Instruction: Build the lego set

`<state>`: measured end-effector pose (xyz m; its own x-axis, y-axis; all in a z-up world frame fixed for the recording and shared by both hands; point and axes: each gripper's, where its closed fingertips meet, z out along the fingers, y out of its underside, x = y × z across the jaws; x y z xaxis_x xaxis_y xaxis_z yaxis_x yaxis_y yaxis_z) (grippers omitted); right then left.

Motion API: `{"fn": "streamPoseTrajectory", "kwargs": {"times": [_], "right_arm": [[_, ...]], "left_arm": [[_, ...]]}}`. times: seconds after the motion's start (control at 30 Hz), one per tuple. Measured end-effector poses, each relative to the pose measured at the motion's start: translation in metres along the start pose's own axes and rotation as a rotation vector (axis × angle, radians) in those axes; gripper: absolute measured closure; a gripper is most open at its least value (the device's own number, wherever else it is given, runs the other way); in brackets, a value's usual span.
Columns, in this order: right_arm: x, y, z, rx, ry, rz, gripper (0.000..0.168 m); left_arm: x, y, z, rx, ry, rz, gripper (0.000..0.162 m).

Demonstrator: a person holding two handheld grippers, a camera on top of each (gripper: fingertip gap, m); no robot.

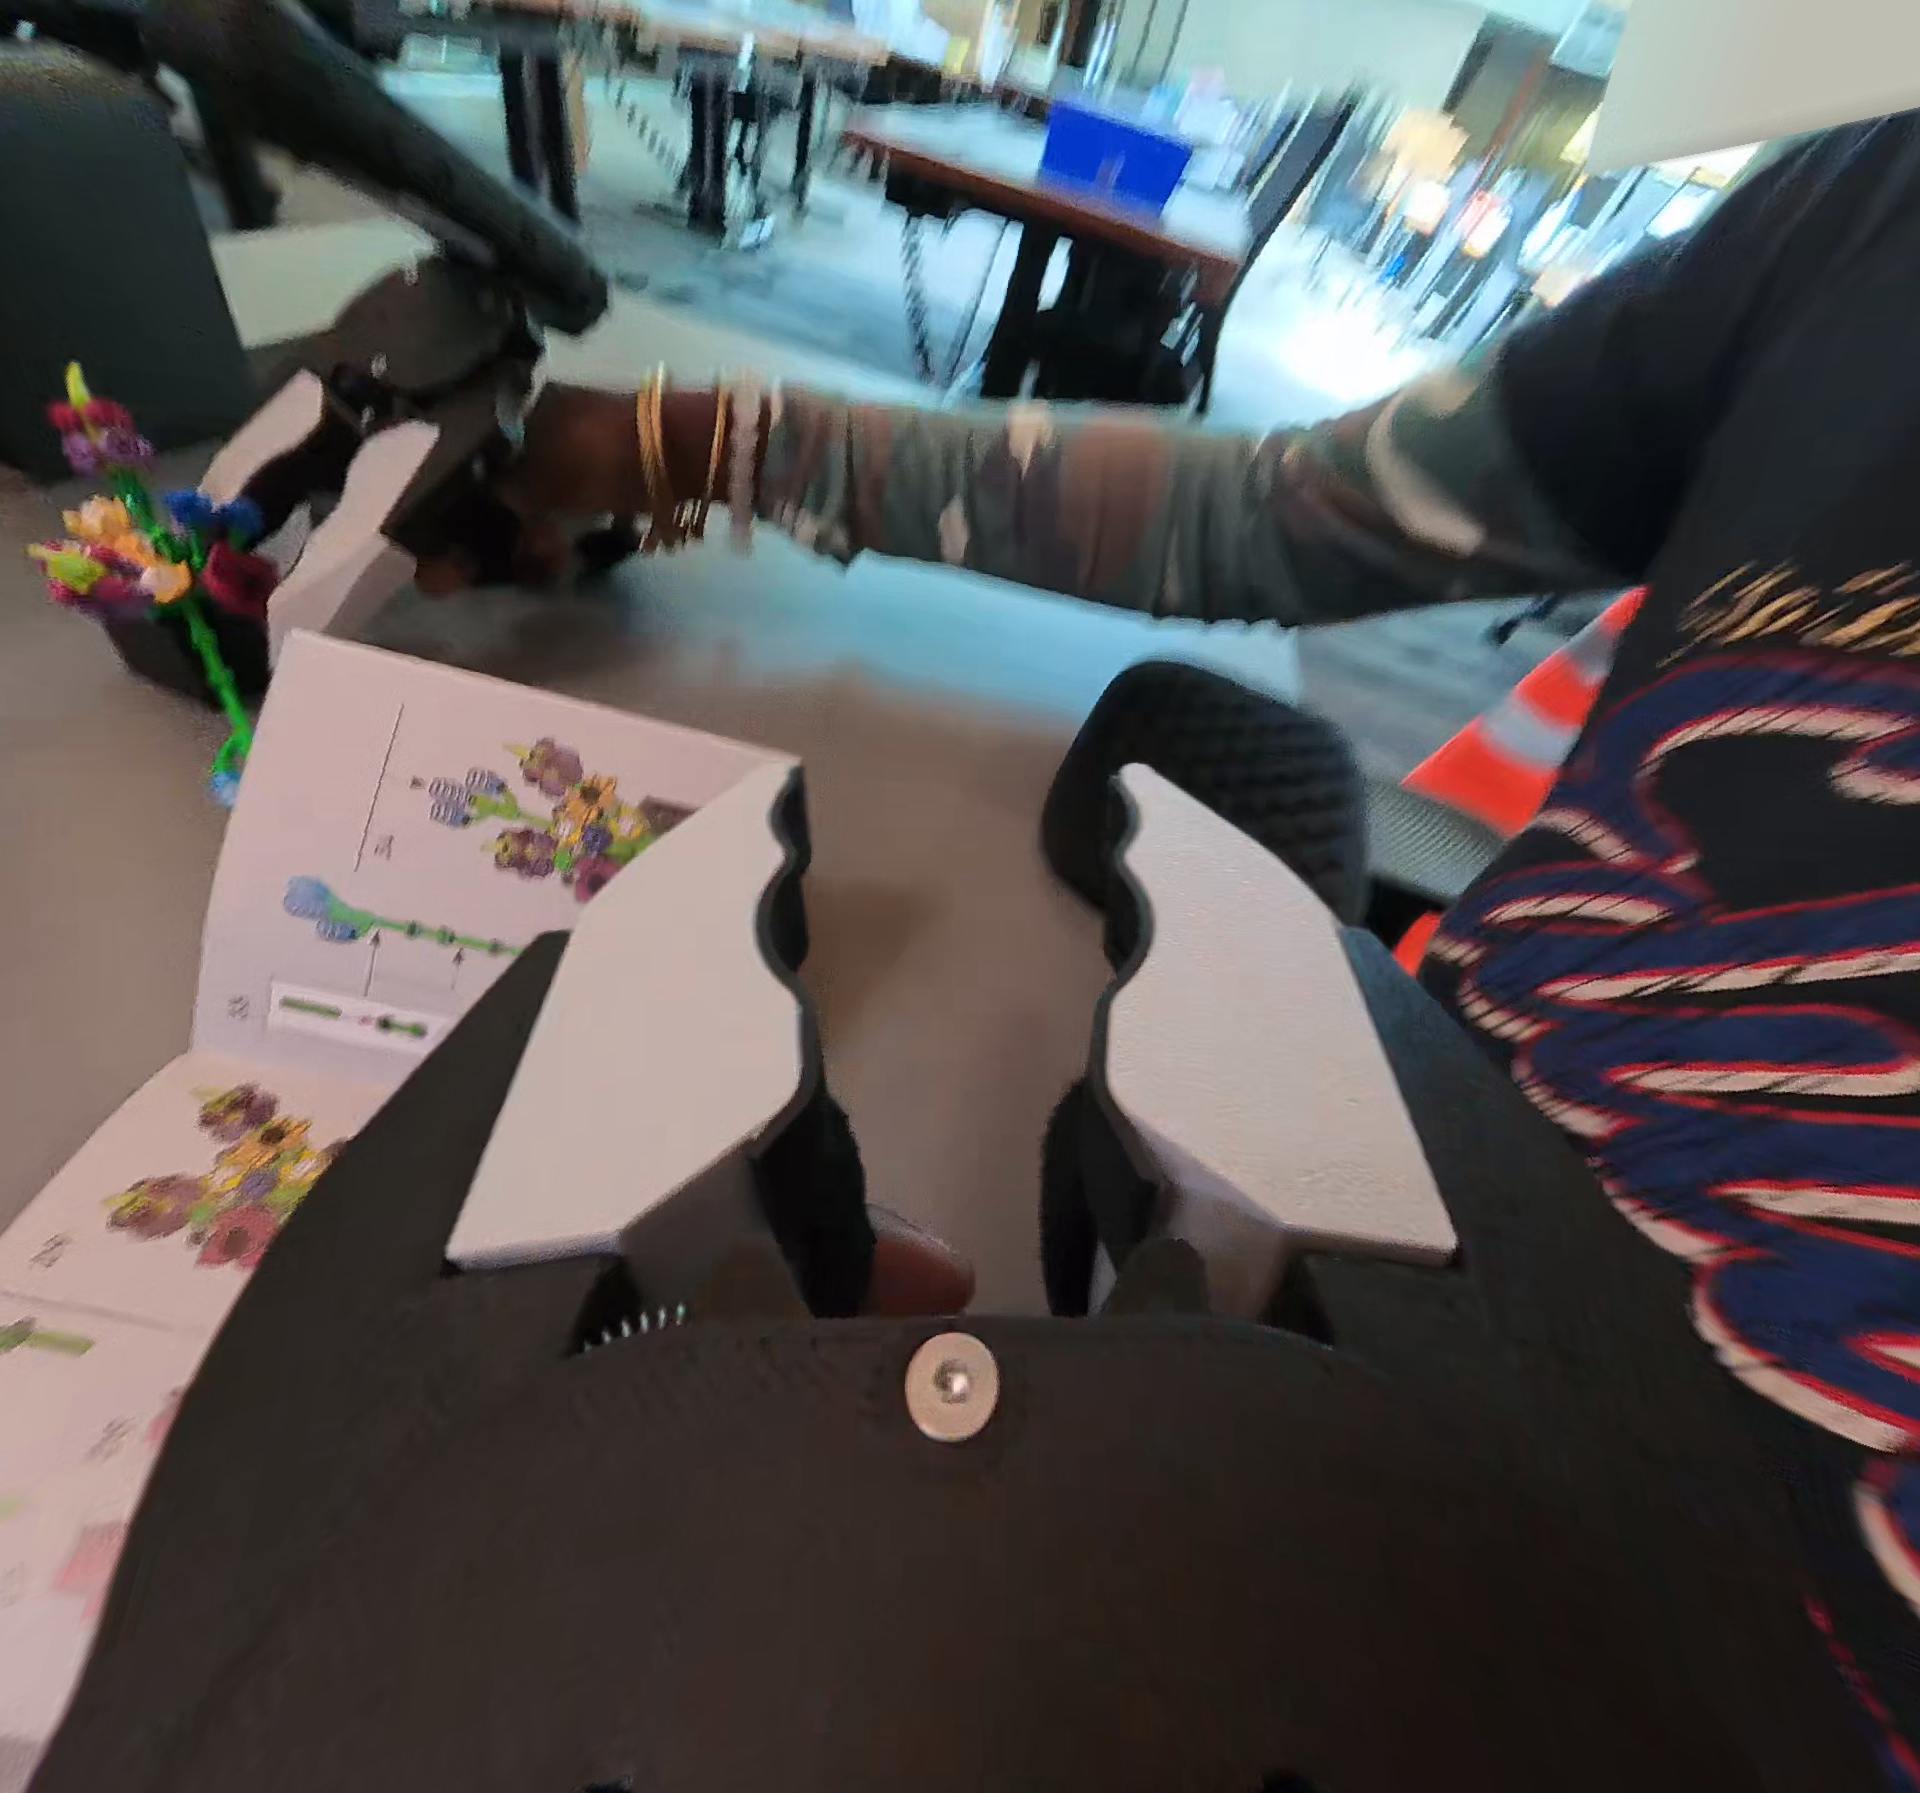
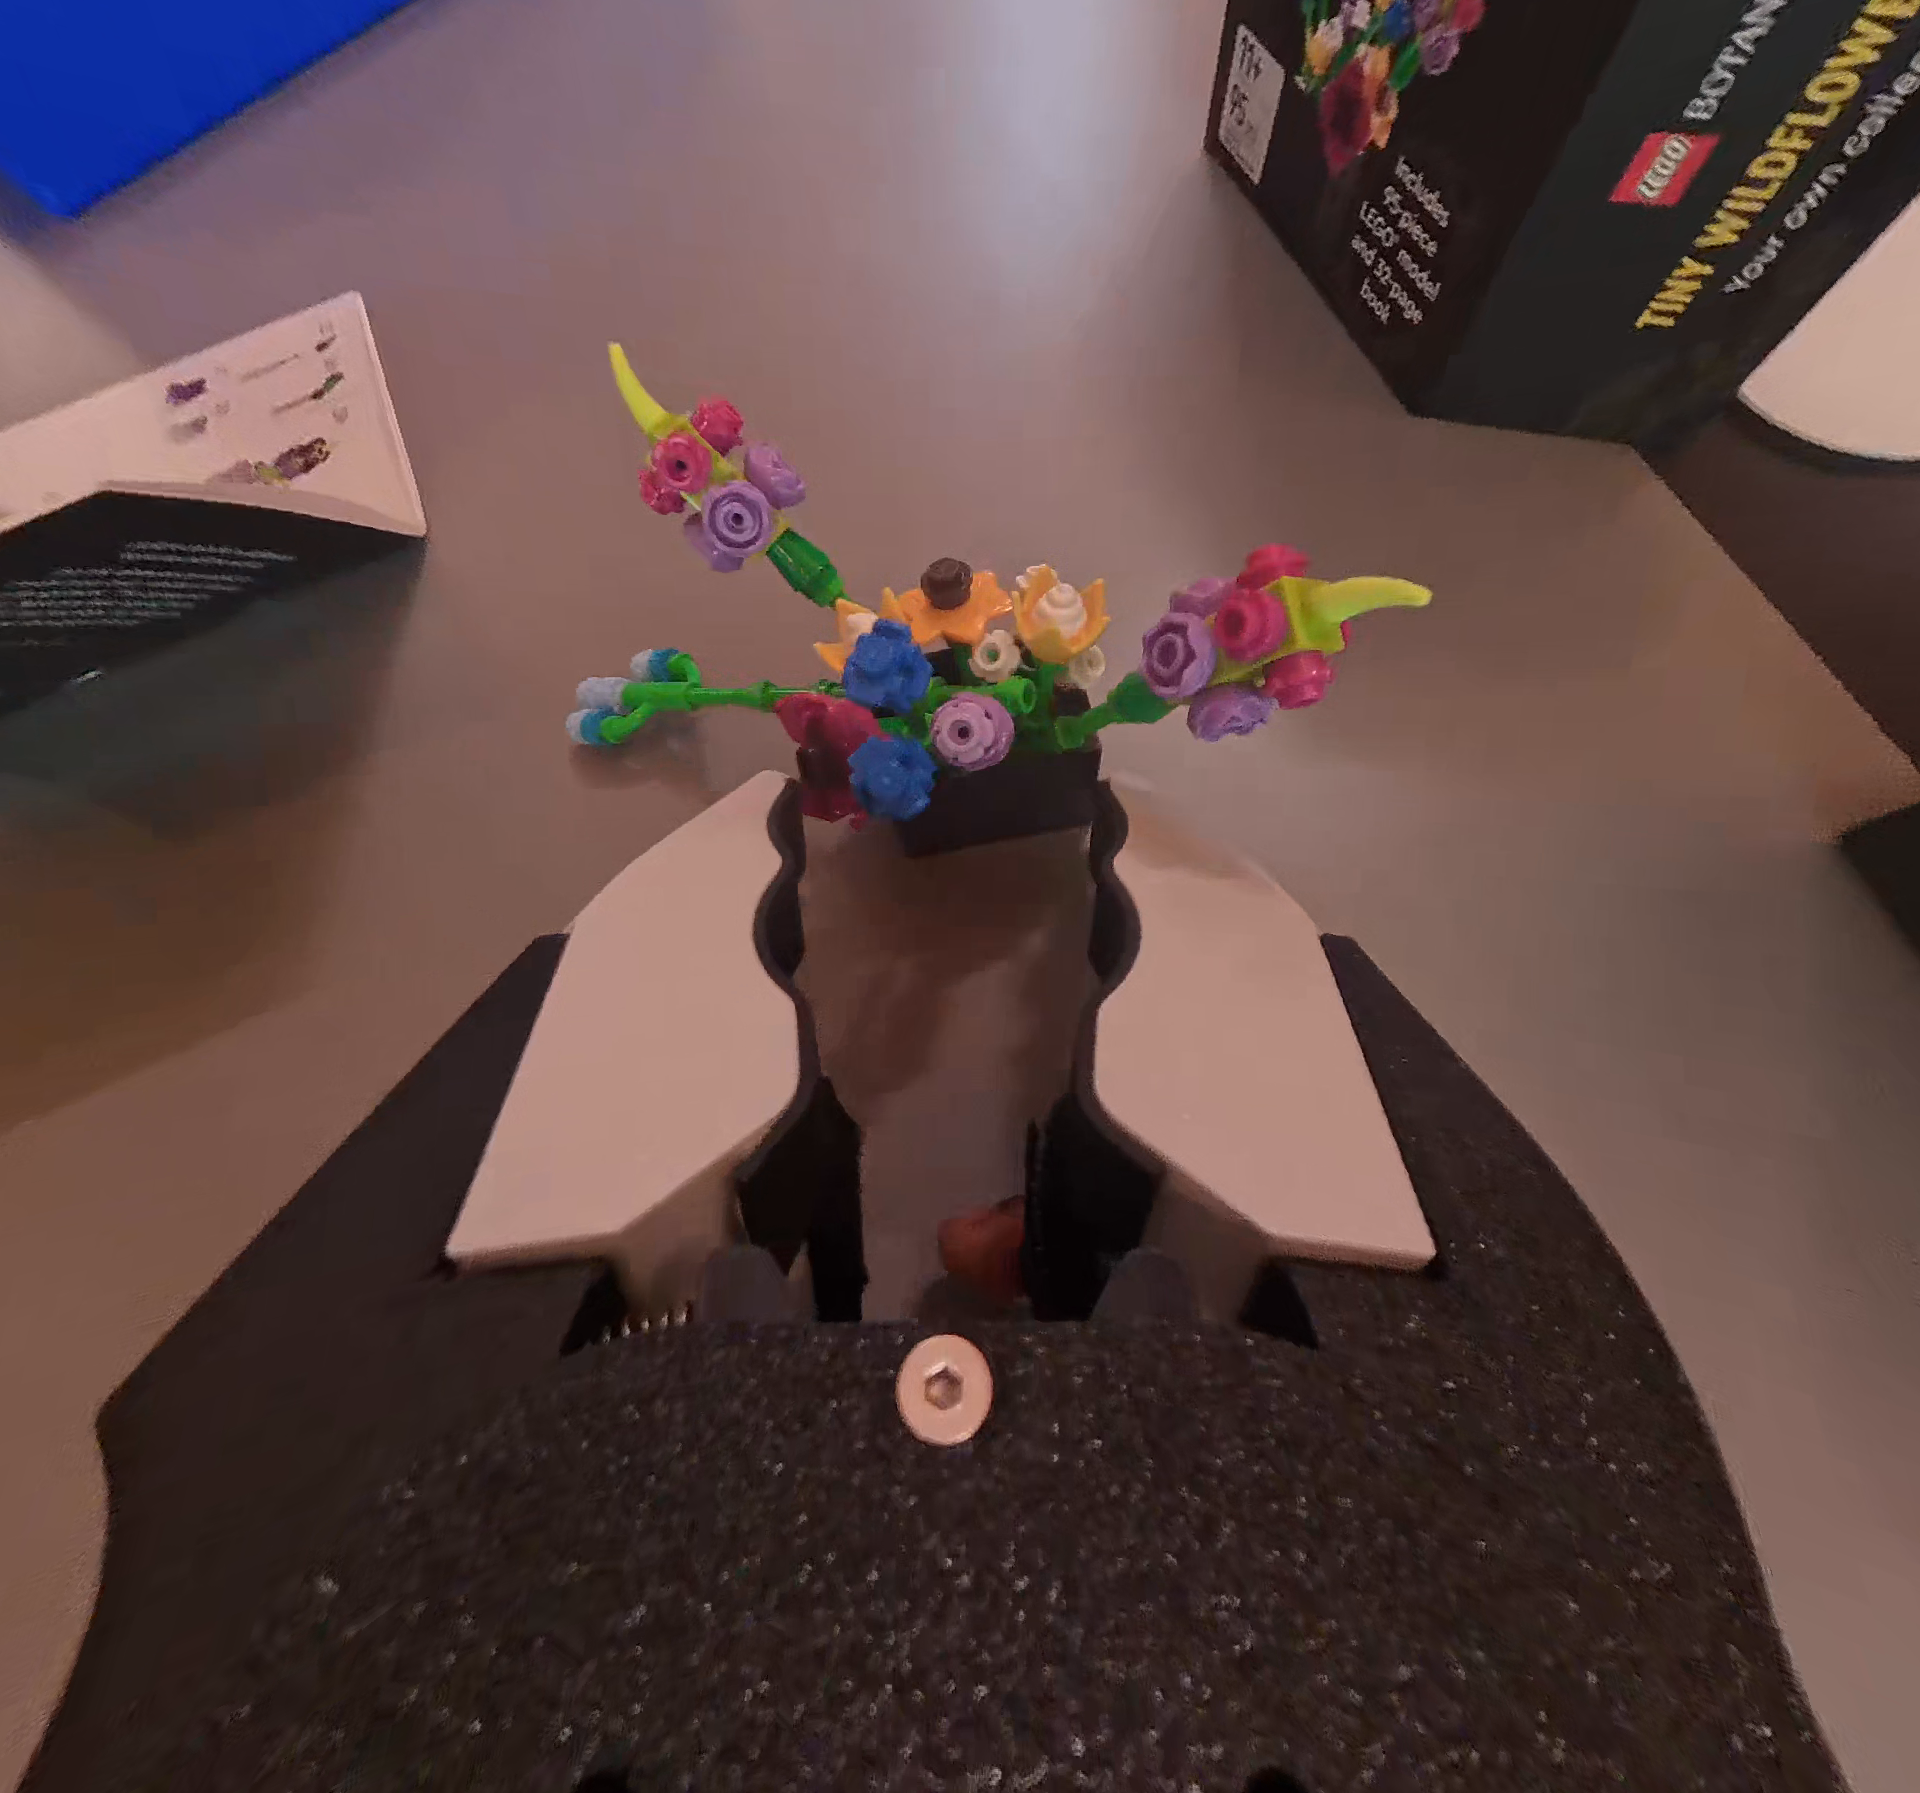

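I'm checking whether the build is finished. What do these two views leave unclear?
- Right wrist view: the right gripper fingertips cover the front of the bouquet's black base; contact is unclear.
- Left wrist view: motion blur smears the bouquet.
- Left wrist view: the left gripper covers part of the instruction booklet.

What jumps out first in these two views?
The colourful lego bouquet on its black base, standing on the grey table just past the right gripper, whose jaws are open at the base. Next, the open instruction booklet left of the empty, open left gripper, and the dark set box far right.
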<state>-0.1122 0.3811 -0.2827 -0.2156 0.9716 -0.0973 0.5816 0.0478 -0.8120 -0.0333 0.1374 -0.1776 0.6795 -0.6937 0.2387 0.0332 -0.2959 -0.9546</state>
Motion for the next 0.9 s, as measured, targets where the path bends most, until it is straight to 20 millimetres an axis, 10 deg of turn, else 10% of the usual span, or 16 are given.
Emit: {"fn": "streamPoseTrajectory", "kwargs": {"times": [0.13, 0.33, 0.9], "right_arm": [[0.0, -0.003, 0.002, 0.006, -0.007, -0.04, 0.124], [-0.01, -0.001, 0.001, 0.003, -0.029, -0.055, 0.126], [-0.063, 0.028, -0.031, 0.003, -0.076, -0.047, 0.127]], "left_arm": [[-0.002, 0.038, 0.022, -0.287, -0.044, 0.146, 0.144], [-0.036, 0.087, 0.036, -0.649, -0.12, 0.084, 0.134], [-0.113, 0.093, -0.009, -0.662, -0.362, -0.068, 0.124]]}}
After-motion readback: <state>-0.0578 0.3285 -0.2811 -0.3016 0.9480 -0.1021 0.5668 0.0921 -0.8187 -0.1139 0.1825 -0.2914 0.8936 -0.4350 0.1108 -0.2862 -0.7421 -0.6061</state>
